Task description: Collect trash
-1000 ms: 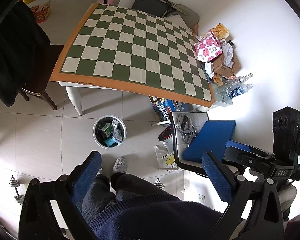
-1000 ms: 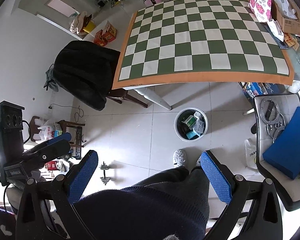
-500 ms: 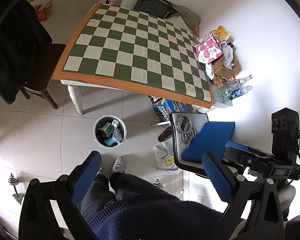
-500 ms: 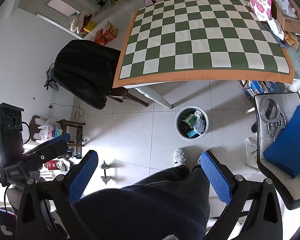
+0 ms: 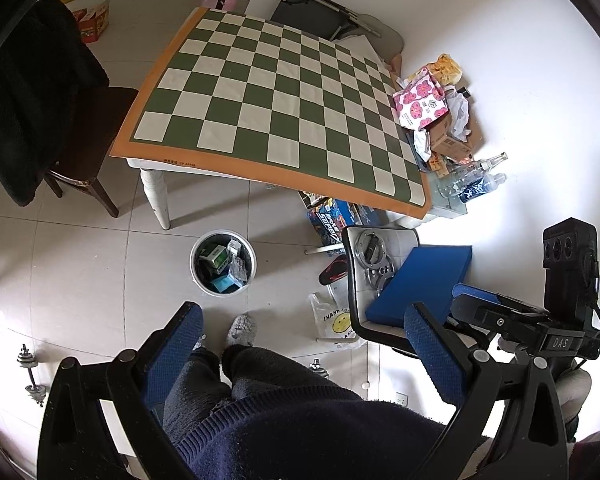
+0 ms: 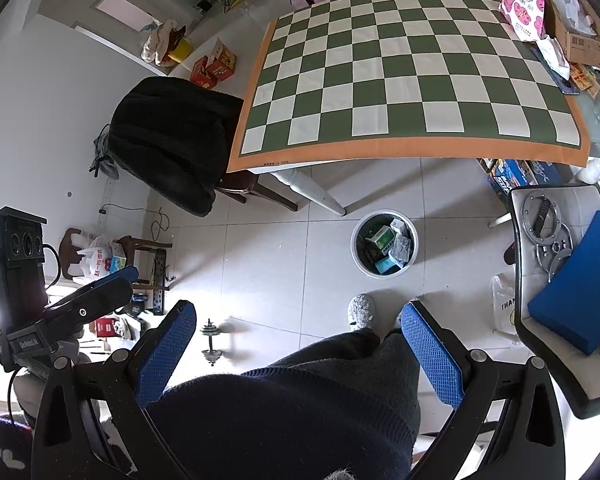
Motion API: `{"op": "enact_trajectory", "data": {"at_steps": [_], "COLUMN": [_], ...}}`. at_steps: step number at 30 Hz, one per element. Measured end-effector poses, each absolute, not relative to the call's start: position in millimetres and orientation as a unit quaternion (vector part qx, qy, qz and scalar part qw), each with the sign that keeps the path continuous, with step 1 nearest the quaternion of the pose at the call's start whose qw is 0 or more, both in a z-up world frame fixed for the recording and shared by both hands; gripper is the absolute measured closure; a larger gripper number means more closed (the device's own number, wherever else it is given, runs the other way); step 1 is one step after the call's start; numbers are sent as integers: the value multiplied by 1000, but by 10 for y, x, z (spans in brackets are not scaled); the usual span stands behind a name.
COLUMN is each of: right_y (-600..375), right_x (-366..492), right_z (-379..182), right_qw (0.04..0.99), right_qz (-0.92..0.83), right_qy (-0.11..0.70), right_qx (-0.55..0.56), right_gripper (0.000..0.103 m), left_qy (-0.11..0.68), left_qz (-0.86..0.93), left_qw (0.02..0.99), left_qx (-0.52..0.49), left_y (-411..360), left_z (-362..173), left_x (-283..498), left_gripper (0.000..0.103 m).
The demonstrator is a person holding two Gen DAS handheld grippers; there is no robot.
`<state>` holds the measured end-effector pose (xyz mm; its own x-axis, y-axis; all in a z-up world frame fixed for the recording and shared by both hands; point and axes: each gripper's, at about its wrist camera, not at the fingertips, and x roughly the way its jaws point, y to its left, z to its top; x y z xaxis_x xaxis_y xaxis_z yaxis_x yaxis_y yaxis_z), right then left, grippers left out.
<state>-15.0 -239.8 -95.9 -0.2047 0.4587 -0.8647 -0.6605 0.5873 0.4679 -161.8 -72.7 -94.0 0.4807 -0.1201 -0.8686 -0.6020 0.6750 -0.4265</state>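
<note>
A round grey trash bin (image 5: pixel 223 266) stands on the tiled floor by the table leg, holding boxes and wrappers; it also shows in the right wrist view (image 6: pixel 384 244). My left gripper (image 5: pixel 304 332) is open and empty, held high above the floor over my legs. My right gripper (image 6: pixel 300 328) is open and empty too, held likewise. The green-and-white checkered table (image 5: pixel 276 104) carries a pile of packaging, a pink flowered bag (image 5: pixel 420 104) and bottles (image 5: pixel 476 180) at its far right edge.
A chair with a black coat (image 6: pixel 172 140) stands left of the table. A chair with a blue cushion (image 5: pixel 424 280) and metal rings stands right of the bin. A plastic bag (image 5: pixel 336 320) and dumbbells (image 6: pixel 212 340) lie on the floor.
Both grippers have shifted slightly, so the table and bin sit a little differently in view. Both grippers stay open and empty.
</note>
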Motion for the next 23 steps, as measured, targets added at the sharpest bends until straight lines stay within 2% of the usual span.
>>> {"op": "enact_trajectory", "data": {"at_steps": [23], "right_y": [-2359], "right_x": [-249], "right_z": [-969], "right_qw": [627], "right_qz": [446], "right_qy": [634], "right_qx": [-78], "right_gripper": [0], "left_qy": [481], "left_qz": [163], "left_qw": [774], "left_qx": [-378], "left_y": [-802], "left_z": [-938], "left_x": [-1590], "left_gripper": [0]}}
